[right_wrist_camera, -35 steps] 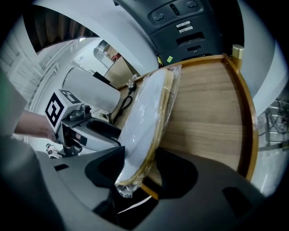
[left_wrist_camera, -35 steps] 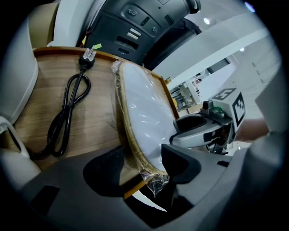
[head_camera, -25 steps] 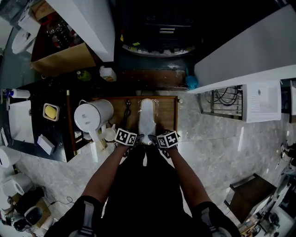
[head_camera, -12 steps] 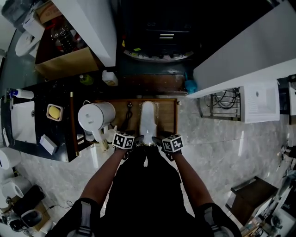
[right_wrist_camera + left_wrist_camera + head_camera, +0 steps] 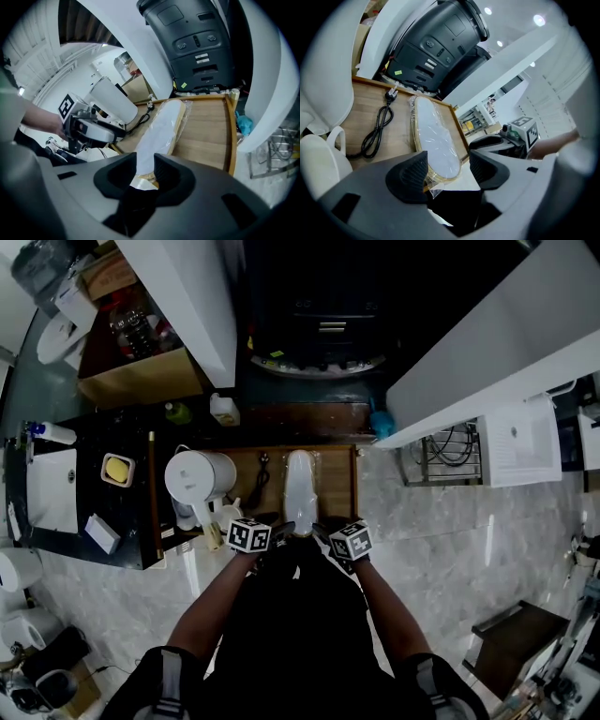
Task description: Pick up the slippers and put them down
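Note:
A pair of white slippers (image 5: 299, 486) wrapped in clear plastic lies lengthwise on a wooden tray (image 5: 337, 486). My left gripper (image 5: 279, 527) is at the near left of the pack. In the left gripper view its jaws (image 5: 447, 168) stand wide apart, with the slippers' (image 5: 433, 138) heel end and a plastic corner just ahead of them, untouched. My right gripper (image 5: 320, 530) is at the near right. Its jaws (image 5: 145, 171) have just been closing, and the heel end of the slippers (image 5: 159, 126) now fills the narrow gap between the pads.
A white jug (image 5: 200, 479) and a white mug (image 5: 221, 513) stand left of the tray. A black cable (image 5: 260, 470) lies on the tray's left part. A dark appliance (image 5: 319, 306) stands beyond the tray. White counters (image 5: 487, 343) flank it, above marble floor (image 5: 422, 540).
Both grippers have drawn slightly toward me at the slippers' near end. The slippers still lie on the tray.

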Demonstrator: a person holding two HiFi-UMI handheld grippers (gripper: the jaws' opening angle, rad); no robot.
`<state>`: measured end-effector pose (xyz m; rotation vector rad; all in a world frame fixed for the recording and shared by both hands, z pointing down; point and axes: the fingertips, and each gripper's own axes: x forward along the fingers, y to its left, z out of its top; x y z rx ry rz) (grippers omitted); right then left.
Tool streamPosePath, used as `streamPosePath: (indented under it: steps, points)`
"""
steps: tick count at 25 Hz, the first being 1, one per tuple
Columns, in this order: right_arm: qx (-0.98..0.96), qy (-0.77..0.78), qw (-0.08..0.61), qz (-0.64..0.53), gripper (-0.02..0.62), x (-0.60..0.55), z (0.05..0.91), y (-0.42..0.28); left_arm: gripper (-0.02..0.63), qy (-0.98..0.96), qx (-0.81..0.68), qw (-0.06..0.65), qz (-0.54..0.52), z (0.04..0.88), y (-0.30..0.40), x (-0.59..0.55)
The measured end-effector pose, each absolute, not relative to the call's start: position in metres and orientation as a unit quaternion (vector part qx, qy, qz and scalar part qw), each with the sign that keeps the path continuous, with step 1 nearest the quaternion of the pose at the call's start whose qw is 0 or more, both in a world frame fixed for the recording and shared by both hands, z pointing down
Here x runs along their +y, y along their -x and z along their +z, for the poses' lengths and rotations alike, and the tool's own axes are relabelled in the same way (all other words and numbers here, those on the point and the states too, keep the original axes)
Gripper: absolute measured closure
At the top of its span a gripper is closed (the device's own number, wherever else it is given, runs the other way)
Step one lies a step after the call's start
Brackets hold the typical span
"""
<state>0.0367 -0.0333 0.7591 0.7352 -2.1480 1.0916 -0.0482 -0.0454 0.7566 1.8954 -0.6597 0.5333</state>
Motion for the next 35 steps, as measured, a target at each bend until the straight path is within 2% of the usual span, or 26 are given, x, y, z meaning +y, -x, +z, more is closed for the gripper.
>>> streamPosePath:
  steps: [4,6,14,21,35]
  points:
    - [-0.822,-0.286,0.293,0.395,0.557,-0.030,0.747,-0.035,0.371,-0.798,-0.276,0.493,0.209,0.746,0.048,-0.043]
    - [-0.826,-0.295,0.280,0.390,0.583,-0.030,0.738,-0.036,0.393,-0.805,-0.278,0.485,0.201,0.738,0.048,-0.044]
    - [-0.841,-0.327,0.239,0.358,0.586,-0.023,0.704,-0.033,0.553,-0.834,-0.261,0.459,0.157,0.704,0.049,-0.034]
    - [-0.857,-0.329,0.202,0.341,0.586,-0.008,0.674,-0.023,0.594,-0.867,-0.233,0.422,0.124,0.662,0.050,-0.015]
    - [-0.881,-0.325,0.176,0.294,0.588,0.011,0.626,0.000,0.595,-0.898,-0.221,0.367,0.104,0.621,0.055,0.004]
